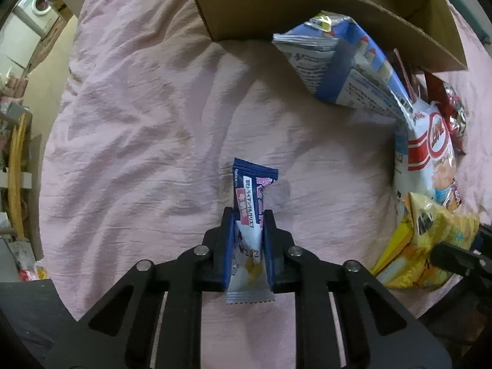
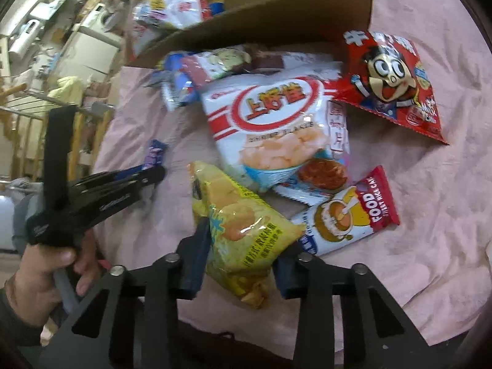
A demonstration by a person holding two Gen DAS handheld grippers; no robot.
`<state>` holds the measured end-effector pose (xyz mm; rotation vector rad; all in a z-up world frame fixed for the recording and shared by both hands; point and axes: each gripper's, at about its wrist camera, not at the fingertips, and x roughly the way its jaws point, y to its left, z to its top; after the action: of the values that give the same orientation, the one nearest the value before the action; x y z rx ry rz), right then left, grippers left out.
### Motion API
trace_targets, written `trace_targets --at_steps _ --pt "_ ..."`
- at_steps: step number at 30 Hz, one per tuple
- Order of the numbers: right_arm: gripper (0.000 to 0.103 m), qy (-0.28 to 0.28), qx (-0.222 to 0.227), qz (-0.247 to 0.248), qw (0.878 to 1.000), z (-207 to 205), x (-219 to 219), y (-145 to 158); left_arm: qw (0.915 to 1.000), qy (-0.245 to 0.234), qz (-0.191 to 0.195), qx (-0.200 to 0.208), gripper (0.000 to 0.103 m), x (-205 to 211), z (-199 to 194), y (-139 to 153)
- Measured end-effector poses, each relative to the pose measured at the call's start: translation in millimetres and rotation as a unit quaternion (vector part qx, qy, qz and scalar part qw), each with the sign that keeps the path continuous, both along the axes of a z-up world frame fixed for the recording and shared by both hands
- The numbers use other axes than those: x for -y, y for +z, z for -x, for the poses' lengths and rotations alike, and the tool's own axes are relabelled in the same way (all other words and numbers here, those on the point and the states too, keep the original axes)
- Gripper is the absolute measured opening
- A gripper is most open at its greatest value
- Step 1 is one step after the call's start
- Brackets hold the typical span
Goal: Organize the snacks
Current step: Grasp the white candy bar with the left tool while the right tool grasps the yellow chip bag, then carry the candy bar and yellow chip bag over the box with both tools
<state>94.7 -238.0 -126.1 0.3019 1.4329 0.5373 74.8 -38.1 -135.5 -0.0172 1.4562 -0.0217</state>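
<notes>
On pink sheet (image 1: 129,141) I clamp left gripper (image 1: 247,215) on blue bar (image 1: 250,215), right gripper (image 2: 243,236) squeezes yellow bag (image 2: 243,224); next, lift both into cardboard box (image 1: 276,9).

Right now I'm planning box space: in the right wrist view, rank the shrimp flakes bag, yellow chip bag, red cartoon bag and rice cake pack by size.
1. Shrimp flakes bag
2. Yellow chip bag and red cartoon bag: look alike, and the yellow one is nearer the camera.
3. Rice cake pack
</notes>
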Motion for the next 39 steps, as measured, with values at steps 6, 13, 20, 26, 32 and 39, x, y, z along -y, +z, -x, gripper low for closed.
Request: trace_targets --at_steps 6,13,20,26,32,39 --pt "0.032 -0.006 0.034 -0.043 0.999 0.4 4.3 19.1 0.9995 0.001 -0.009 0.031 0.014 -8.3 0.2 13.9" --pt "0.031 -0.053 0.094 -0.088 0.990 -6.7 23.5 45.3 0.9968 0.025 -0.007 0.075 0.014 -12.9 12.4 40.3" --pt "0.031 -0.076 0.096 -0.085 0.989 -11.8 33.0 45.0 0.9957 0.026 -0.010 0.089 0.014 -8.8 11.4 49.9" --pt "0.031 -0.092 0.120 -0.101 0.983 -10.7 39.7 56.7 0.9906 0.030 -0.017 0.132 0.014 -19.2 -2.3 62.4" --pt "0.031 -0.126 0.159 -0.124 0.971 -14.9 57.2 80.7 0.9799 0.029 -0.006 0.197 0.014 -23.3 -9.1 109.8" --pt "0.031 -0.150 0.184 -0.134 0.962 -36.6 67.2 102.7 0.9707 0.014 0.000 0.240 0.014 -20.4 -34.7 154.4"
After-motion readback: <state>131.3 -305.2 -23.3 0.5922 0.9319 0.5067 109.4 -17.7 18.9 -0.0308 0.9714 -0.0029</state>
